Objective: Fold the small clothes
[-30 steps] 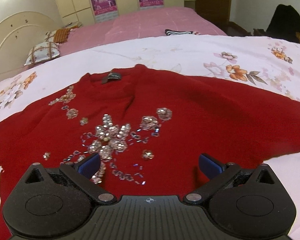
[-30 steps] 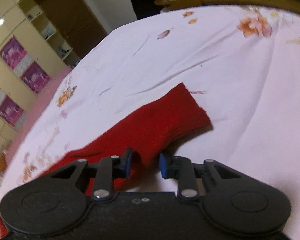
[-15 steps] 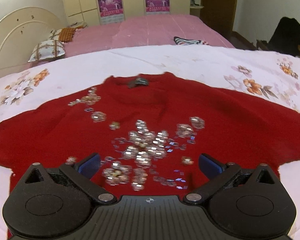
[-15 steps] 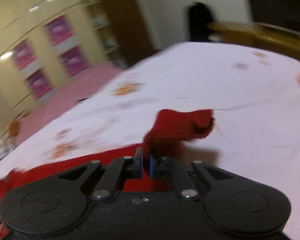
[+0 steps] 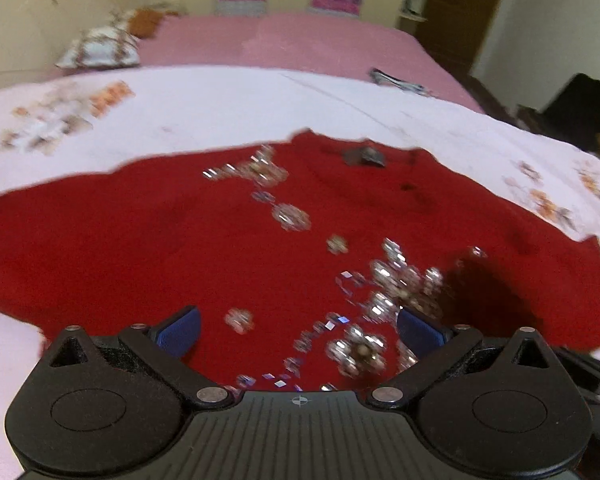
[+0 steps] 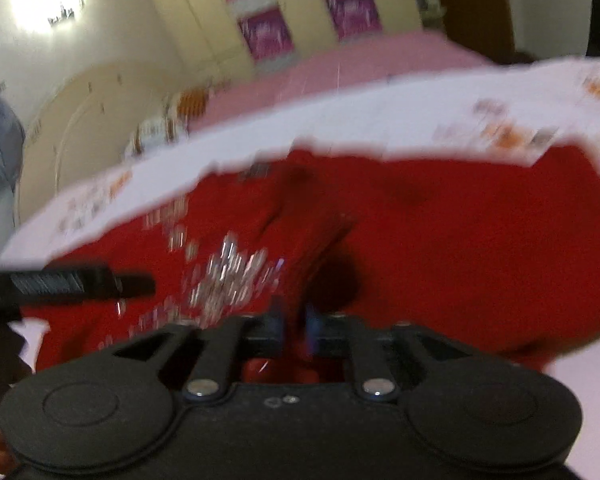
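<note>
A red sweater [image 5: 180, 248] with silver sequin flowers [image 5: 396, 284] lies spread on the white floral bedspread [image 5: 220, 104]. My left gripper [image 5: 298, 330] is open and empty, just above the sweater's lower front. My right gripper [image 6: 294, 326] is shut on the sweater's right sleeve [image 6: 300, 232], which is lifted and carried over the sweater's body [image 6: 480, 240]. The folded sleeve shows at the right in the left wrist view [image 5: 500, 300]. The left gripper shows as a dark bar in the right wrist view [image 6: 68, 280].
A pink bedcover [image 5: 300, 44] lies beyond the white spread, with a patterned pillow [image 5: 100, 50] by the cream headboard [image 5: 52, 12]. A striped cloth [image 5: 396, 80] lies at the far right. A dark bag [image 5: 580, 108] stands off the bed on the right.
My right gripper closed on the right sleeve, lifted it and swung it left over the sweater's body. My left gripper drifted left across the sweater and stayed open.
</note>
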Demonstrator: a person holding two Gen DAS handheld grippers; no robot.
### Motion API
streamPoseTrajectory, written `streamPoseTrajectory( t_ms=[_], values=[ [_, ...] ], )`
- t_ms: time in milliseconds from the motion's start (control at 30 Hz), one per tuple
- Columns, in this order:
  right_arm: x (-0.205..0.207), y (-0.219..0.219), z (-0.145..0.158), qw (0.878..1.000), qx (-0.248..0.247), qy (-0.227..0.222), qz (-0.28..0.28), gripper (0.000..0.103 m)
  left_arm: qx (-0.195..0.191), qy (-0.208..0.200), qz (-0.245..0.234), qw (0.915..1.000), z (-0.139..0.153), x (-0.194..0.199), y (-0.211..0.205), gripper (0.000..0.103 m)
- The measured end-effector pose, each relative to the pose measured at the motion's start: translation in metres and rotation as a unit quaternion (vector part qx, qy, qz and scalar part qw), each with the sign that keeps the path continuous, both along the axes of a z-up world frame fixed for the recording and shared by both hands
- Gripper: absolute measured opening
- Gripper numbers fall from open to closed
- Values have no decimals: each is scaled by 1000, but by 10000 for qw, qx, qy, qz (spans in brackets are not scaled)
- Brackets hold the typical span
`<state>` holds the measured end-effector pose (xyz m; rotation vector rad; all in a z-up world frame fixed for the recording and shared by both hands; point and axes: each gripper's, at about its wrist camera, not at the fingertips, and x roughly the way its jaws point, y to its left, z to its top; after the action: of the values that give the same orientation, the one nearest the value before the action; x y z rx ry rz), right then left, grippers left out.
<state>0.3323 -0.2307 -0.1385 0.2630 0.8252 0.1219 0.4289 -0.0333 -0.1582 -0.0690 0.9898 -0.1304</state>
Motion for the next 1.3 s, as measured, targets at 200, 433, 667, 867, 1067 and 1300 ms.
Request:
streamPoseTrajectory(
  t_ms=[200, 433, 667, 867, 1067, 1300],
  values=[
    [-18, -21, 27, 9993, -67, -301, -192, 40, -367, 209, -417, 9982, -7, -6, -15, 103],
    [-62, -53, 28, 9973, -55, -341, -656, 46, -1250, 423, -381, 9905, -12, -13, -30, 103],
    [-81, -68, 20, 9952, 144, -349, -898, 47, -1550, 332, -60, 9873, -17, -7, -44, 65],
    [-86, -79, 20, 9947, 165, -385, -938, 48, -1633, 264, 391, 9855, -16, -7, -44, 13],
    [-88, -90, 21, 9939, 250, -431, -986, 50, -1975, 530, 540, 9774, -24, -3, -45, 5],
    [-92, -100, 22, 9927, 291, -467, -1075, 51, -1995, 138, 768, 9768, -15, -6, -44, 5]
  ],
)
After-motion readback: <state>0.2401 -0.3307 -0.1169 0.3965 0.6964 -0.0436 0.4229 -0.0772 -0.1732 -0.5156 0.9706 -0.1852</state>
